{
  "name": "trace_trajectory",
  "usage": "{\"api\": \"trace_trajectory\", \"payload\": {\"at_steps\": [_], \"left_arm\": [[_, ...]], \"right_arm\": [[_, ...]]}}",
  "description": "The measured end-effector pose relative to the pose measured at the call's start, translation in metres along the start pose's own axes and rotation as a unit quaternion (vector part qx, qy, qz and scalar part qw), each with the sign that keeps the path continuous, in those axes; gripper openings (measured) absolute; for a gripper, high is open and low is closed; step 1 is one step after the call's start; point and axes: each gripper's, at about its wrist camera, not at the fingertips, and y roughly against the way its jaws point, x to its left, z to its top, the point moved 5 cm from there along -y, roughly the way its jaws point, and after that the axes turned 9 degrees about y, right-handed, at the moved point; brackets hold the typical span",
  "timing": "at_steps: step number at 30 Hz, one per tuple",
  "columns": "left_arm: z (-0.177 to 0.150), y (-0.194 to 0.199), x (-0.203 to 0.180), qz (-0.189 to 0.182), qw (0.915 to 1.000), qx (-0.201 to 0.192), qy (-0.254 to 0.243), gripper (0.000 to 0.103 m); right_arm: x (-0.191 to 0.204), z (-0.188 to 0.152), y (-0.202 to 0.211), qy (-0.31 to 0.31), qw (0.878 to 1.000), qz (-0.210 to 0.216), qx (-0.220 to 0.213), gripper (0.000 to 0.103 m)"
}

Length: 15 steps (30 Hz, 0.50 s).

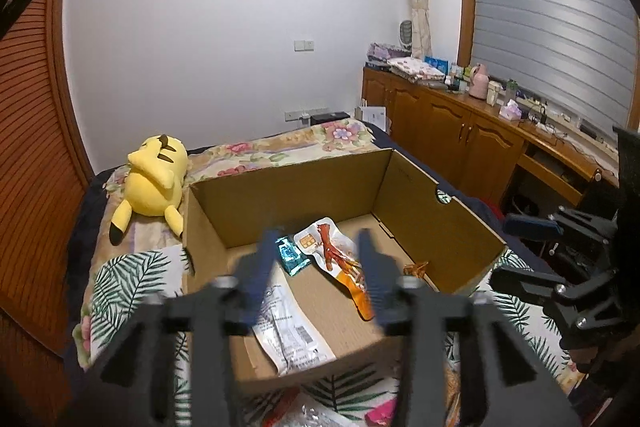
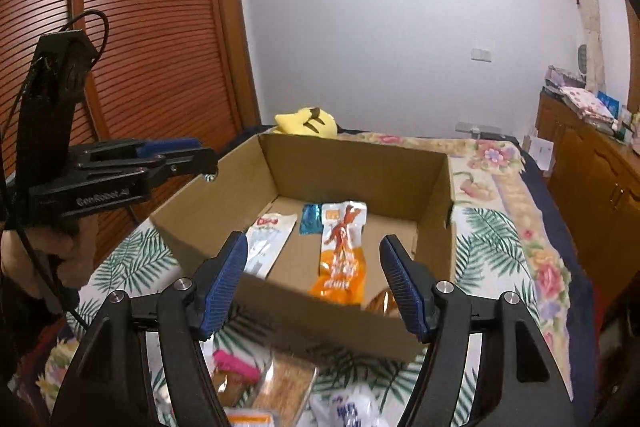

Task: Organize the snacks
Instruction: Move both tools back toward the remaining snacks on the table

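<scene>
An open cardboard box (image 1: 288, 183) (image 2: 352, 163) stands on the flowered bedspread. On its floor lie a white packet (image 1: 288, 331) (image 2: 266, 243), a small teal packet (image 1: 290, 255) (image 2: 310, 219), a long orange-and-white snack packet (image 1: 336, 255) (image 2: 342, 251) and a shiny orange wrapper (image 1: 416, 268) (image 2: 380, 303). My left gripper (image 1: 320, 233) (image 2: 176, 155) hovers over the box's near-left side, open, with nothing between its pads. My right gripper (image 2: 314, 241) (image 1: 516, 251) hangs open over the near wall, also holding nothing. More snacks lie in front of the box: a pink packet (image 2: 236, 363) and a brown cracker packet (image 2: 284, 387).
A yellow plush toy (image 1: 154, 179) (image 2: 306, 121) lies behind the box on the bed. A slatted wooden wardrobe (image 2: 140, 27) rises on the left, and a cluttered wooden sideboard (image 1: 460, 131) runs along the right. A person's hand (image 2: 68, 251) holds the left gripper.
</scene>
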Motion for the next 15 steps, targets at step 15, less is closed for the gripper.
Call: {"api": "trace_trajectory", "payload": {"at_steps": [15], "left_arm": [[-0.037,0.059,-0.007,0.001,0.9997,-0.007,-0.022,0.084]], "right_arm": [[0.006,-0.056,0.041,-0.041,0.999,-0.020,0.017,0.070]]}}
